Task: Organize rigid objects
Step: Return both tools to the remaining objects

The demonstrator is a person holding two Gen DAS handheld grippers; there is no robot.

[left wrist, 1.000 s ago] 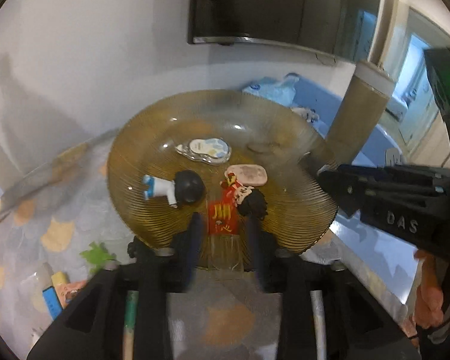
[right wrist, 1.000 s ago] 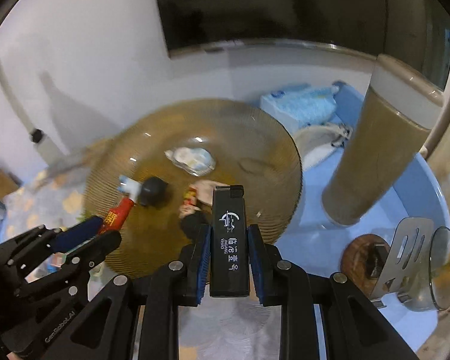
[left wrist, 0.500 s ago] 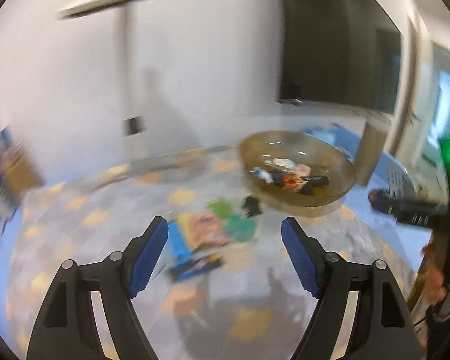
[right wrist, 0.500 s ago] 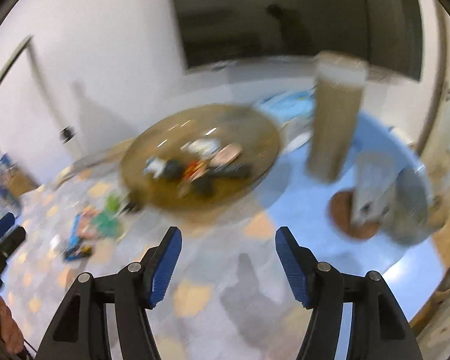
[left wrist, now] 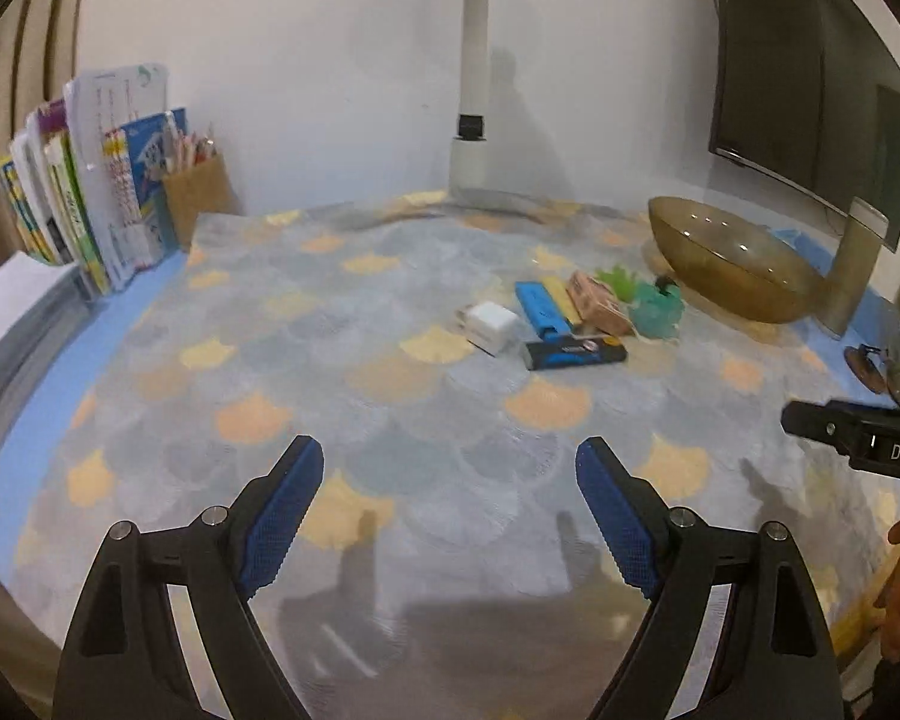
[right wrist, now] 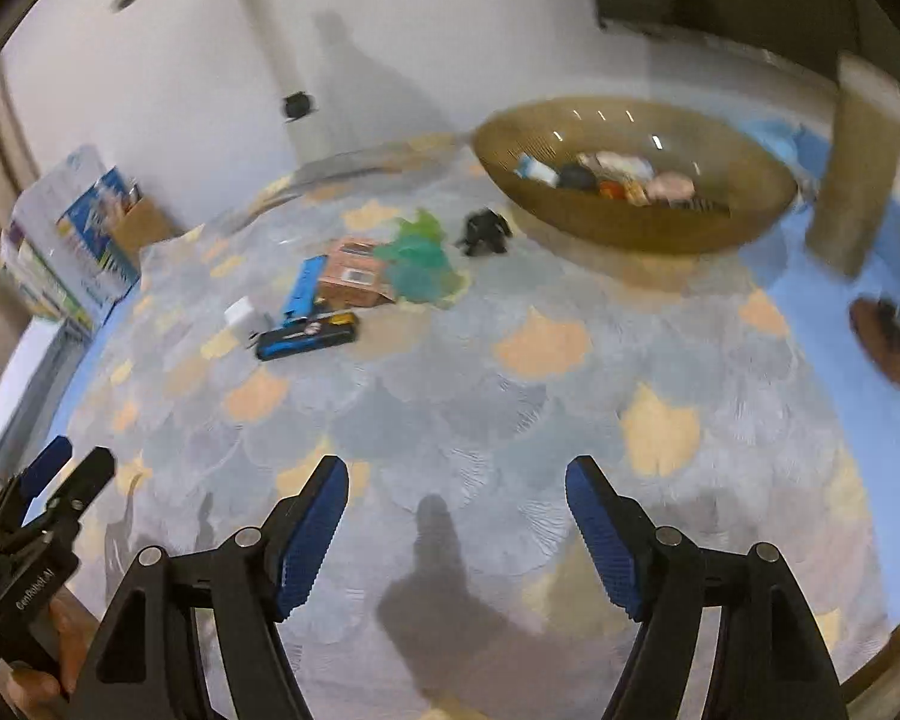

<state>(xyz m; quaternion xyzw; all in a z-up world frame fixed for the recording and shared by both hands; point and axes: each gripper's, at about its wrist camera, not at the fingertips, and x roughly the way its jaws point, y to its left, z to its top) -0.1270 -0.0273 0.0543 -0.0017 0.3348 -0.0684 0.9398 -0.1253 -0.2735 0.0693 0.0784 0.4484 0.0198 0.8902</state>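
near mat: bare | ahead: item cluster beside bowl | far left: books

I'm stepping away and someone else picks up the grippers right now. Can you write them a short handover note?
Left gripper: jaws opening, nothing between them.
Right gripper: jaws opening, nothing between them.
Both hang over bare tablecloth, short of the pile.
Done: several small items lie in the amber bowl.
Left on the table: white cube, blue bar, black-and-blue box, orange box, green toys and a small black figure beside the bowl.
Next, probably: take the nearest pieces from the pile and carry them to the bowl.
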